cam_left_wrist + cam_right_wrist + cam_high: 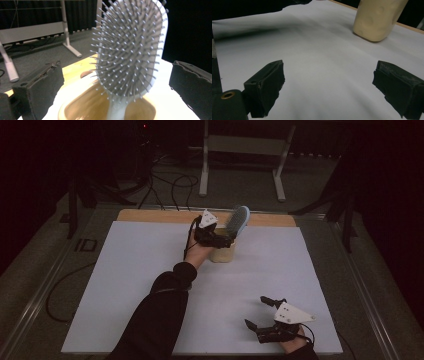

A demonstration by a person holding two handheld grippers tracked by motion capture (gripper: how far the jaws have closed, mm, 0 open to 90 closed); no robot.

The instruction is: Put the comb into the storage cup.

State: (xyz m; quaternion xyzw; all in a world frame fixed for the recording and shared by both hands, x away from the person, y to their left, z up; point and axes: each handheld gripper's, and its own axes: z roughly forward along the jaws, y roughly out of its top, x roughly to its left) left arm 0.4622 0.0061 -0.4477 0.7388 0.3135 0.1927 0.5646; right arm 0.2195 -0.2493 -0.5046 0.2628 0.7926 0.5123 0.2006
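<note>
A hairbrush with a light blue back stands handle-down in a cream cup at the far middle of the white table, its head leaning to the right. My left gripper hangs right at the cup's rim. In the left gripper view the grey bristles of the hairbrush face me between the two wide-apart jaws, neither pad touching it, above the cup. My right gripper rests open near the front right edge, nothing between its jaws. The cup shows far off in the right gripper view.
A white sheet covers the table, with a wooden strip along its far edge. On the floor beyond stand a white metal frame and loose cables. A dark-sleeved forearm crosses the table's middle.
</note>
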